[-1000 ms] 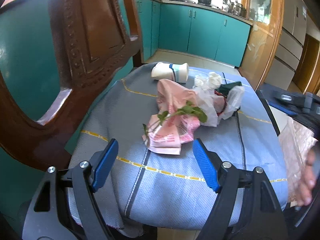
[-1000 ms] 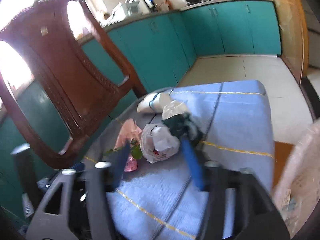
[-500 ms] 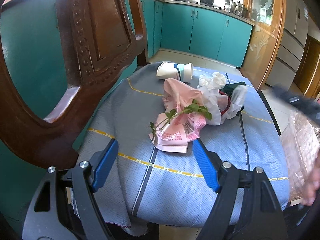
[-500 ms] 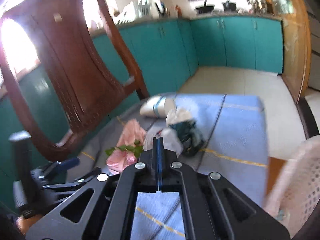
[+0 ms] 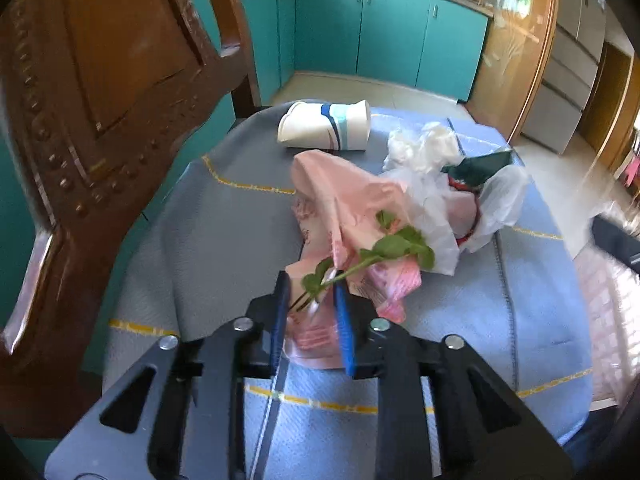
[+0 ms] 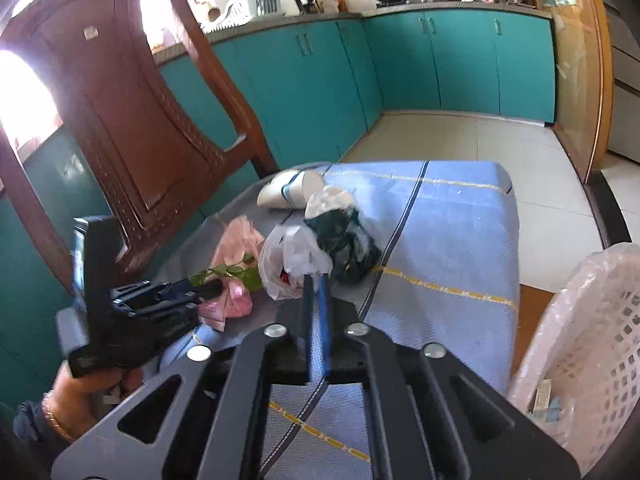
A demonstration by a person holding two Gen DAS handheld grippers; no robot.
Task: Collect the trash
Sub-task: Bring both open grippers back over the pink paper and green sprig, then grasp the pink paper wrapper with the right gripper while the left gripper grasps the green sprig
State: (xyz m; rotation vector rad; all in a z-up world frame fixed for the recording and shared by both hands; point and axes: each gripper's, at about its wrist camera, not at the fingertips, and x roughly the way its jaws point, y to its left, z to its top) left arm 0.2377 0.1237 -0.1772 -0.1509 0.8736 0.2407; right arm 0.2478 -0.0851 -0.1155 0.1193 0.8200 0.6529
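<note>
Trash lies in a heap on the blue cloth (image 5: 532, 304): a pink plastic bag (image 5: 344, 200), a green leafy sprig (image 5: 372, 254), a white plastic bag (image 5: 436, 192), a dark green wrapper (image 5: 476, 164) and a paper cup (image 5: 324, 124) on its side. My left gripper (image 5: 312, 284) is shut on the sprig's stem and the pink bag's near edge. My right gripper (image 6: 316, 280) is shut and empty, just in front of the white bag (image 6: 292, 256). The left gripper (image 6: 200, 292) also shows in the right wrist view.
A carved wooden chair back (image 5: 100, 100) stands close on the left. A white lattice basket (image 6: 580, 344) lined with a plastic bag stands at the right beside the cloth-covered surface. Teal kitchen cabinets (image 6: 460, 64) line the far wall.
My left gripper moved forward to the heap and closed on the sprig and pink bag. My right gripper went from open to shut and now holds steady.
</note>
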